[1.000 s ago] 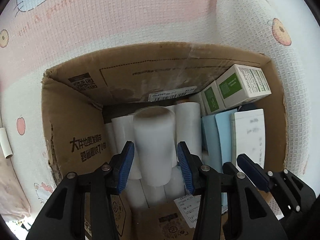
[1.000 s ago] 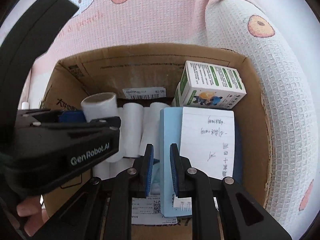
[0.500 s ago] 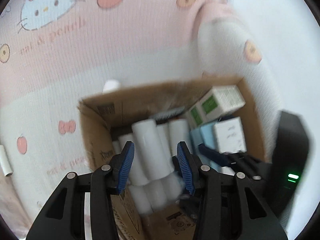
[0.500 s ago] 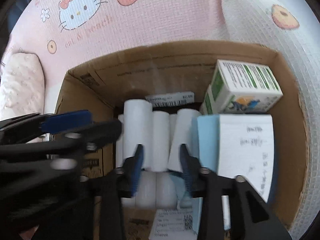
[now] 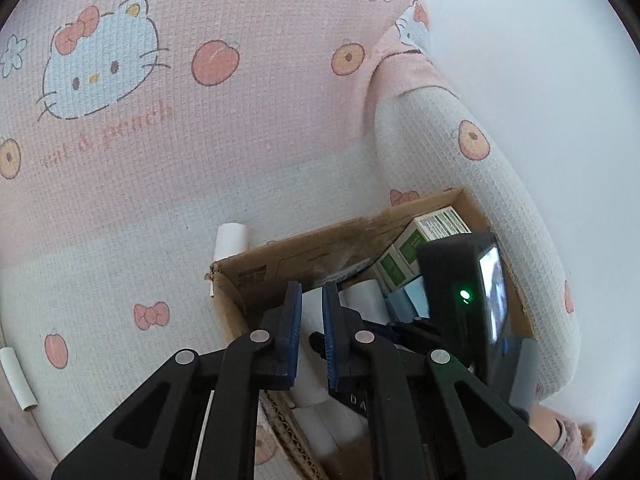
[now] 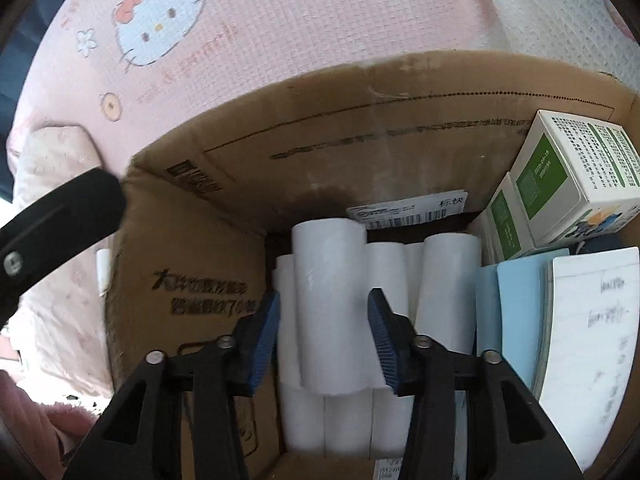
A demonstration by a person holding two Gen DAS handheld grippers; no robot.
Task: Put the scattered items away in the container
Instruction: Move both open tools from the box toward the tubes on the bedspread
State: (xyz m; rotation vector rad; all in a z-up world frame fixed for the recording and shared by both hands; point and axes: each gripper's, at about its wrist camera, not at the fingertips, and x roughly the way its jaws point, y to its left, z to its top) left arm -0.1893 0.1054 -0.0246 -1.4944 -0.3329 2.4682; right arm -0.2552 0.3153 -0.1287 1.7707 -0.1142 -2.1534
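Carton: I see the brown cardboard box (image 6: 248, 184) sitting on the pink cartoon-cat blanket (image 5: 248, 128), its top open toward my cameras.
Rolls: white paper rolls (image 6: 332, 308) are stacked along the carton's left half, one lying on top of the others.
Right side of carton: two green-and-white boxes (image 6: 568, 180) lean in the far right corner; below them I see a light blue booklet (image 6: 520, 320) and a white notepad (image 6: 592, 340) with handwriting, standing on edge.
Right gripper (image 6: 324, 340): I have its jaws spread wide, one blue pad on each side of the top roll; whether the pads touch it I cannot tell, and nothing is clamped.
Left gripper (image 5: 311, 330): my jaws are nearly closed with a narrow gap and nothing between them; it hangs above the carton's near left corner.
Strays: one white roll (image 5: 231, 242) lies on the blanket just behind the carton's far wall, and another white tube (image 5: 18, 378) lies well apart at the left edge.
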